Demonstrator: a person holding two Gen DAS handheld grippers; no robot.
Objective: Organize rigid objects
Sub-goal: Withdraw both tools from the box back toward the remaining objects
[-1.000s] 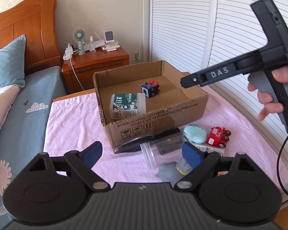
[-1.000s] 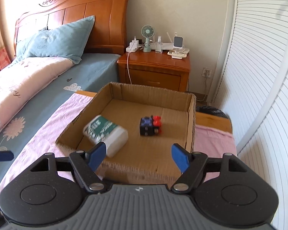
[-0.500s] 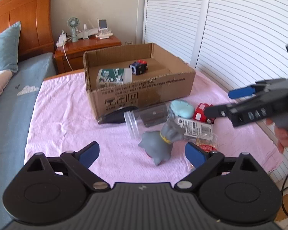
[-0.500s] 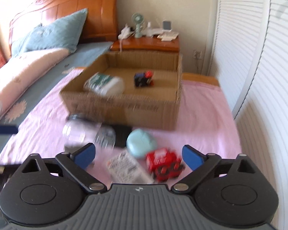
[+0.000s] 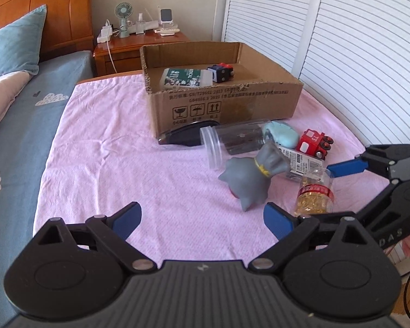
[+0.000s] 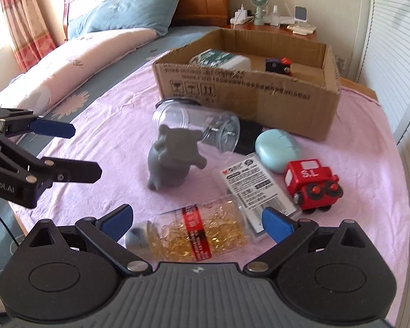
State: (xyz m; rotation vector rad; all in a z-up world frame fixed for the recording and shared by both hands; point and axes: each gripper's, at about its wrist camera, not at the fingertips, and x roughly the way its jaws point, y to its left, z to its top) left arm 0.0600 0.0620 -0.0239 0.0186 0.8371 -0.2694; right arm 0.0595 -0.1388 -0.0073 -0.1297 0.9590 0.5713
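Note:
A cardboard box (image 5: 227, 104) (image 6: 248, 93) stands on the pink cloth and holds a green-labelled white bottle (image 5: 186, 78) and a small dark cube toy (image 5: 220, 71). In front of it lie a grey hippo toy (image 6: 175, 158) (image 5: 252, 175), a clear jar (image 6: 196, 125), a mint case (image 6: 277, 149), a red toy engine (image 6: 311, 183), a labelled packet (image 6: 250, 183) and a capsule bottle (image 6: 199, 232). My right gripper (image 6: 196, 222) is open, its fingers on either side of the capsule bottle. My left gripper (image 5: 202, 220) is open and empty above the cloth.
A bed with a blue pillow (image 6: 128, 16) lies to the left. A wooden nightstand (image 5: 139, 43) with a fan and chargers stands behind the box. White louvered doors (image 5: 341, 41) run along the right. A black object (image 5: 186, 135) lies under the jar.
Both grippers have pulled back from the box toward the near side. My right gripper has dropped low over the loose objects, close to the capsule bottle.

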